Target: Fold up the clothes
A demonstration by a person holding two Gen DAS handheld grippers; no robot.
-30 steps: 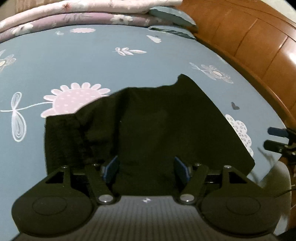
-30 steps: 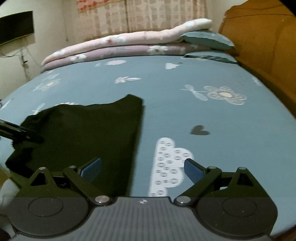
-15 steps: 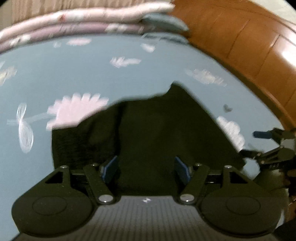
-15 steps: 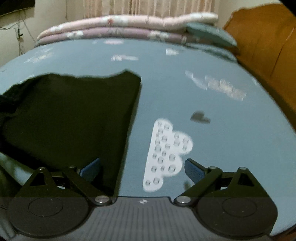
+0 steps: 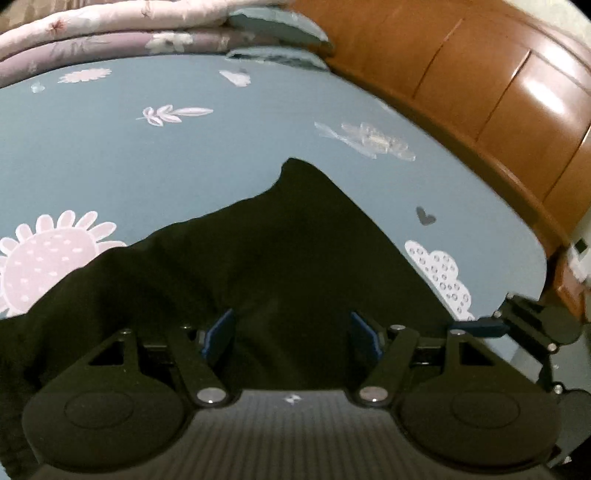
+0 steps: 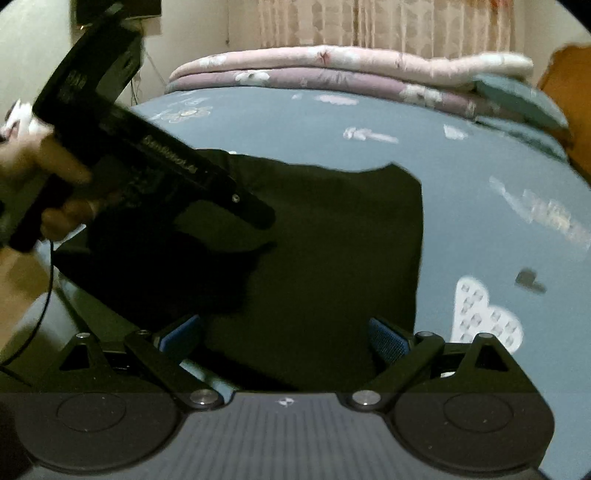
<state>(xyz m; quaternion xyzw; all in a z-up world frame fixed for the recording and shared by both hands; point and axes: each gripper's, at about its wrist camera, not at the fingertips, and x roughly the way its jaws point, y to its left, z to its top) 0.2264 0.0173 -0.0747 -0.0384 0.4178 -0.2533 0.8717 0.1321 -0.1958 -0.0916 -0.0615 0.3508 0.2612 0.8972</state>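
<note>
A black garment (image 5: 295, 251) lies flat on the blue flowered bedsheet (image 5: 184, 155), near the bed's front edge. My left gripper (image 5: 291, 332) is open, low over the garment's near left part, with cloth showing between its fingers. My right gripper (image 6: 284, 334) is also open and straddles the garment's (image 6: 332, 240) near edge toward its right side. In the right wrist view a hand (image 6: 22, 158) holds the left tool's black body (image 6: 147, 158) above the cloth. One blue pad (image 5: 480, 326) of the right gripper shows at the garment's right corner.
A wooden headboard (image 5: 480, 74) runs along the right side of the bed. Folded pink and purple quilts (image 6: 332, 70) and a teal pillow (image 5: 277, 22) are stacked at the far end. A cable (image 6: 48, 295) hangs at the left, off the bed's edge.
The right gripper has swung left from the bare sheet onto the garment's near edge. The left gripper has moved in closer over the cloth. Both have stayed open.
</note>
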